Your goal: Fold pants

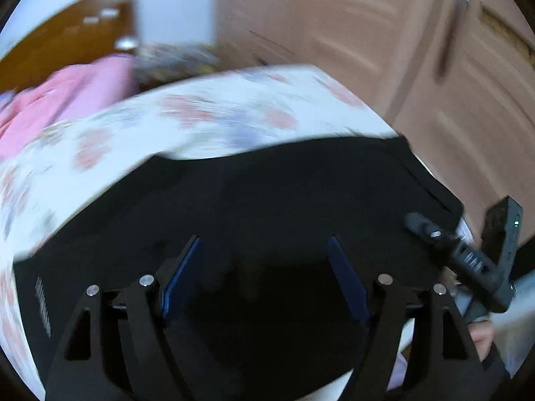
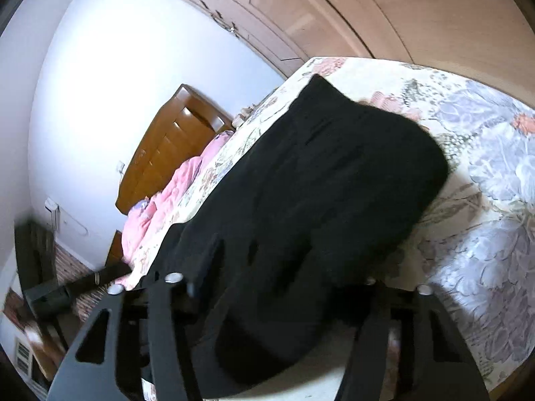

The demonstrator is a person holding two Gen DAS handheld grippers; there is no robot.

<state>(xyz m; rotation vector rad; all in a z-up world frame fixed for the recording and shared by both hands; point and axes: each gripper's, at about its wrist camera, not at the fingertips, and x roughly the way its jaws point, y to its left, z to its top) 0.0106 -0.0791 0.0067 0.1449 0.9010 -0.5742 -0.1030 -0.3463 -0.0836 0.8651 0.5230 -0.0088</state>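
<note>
While the left gripper (image 1: 264,267) hangs wide apart above the black pants (image 1: 267,193), the right gripper's (image 2: 277,287) grip cannot be told under the cloth.

Both views are taken close, angled down along the fingers; the black pants (image 1: 267,193) (image 2: 317,200) and floral bedspread (image 1: 200,110) (image 2: 485,153) ahead are shared.

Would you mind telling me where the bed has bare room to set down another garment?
Free: the floral sheet beyond the black pants, towards the wardrobe. Crowded: the headboard end, where pink bedding is bunched, and the near edge under the pants.
</note>
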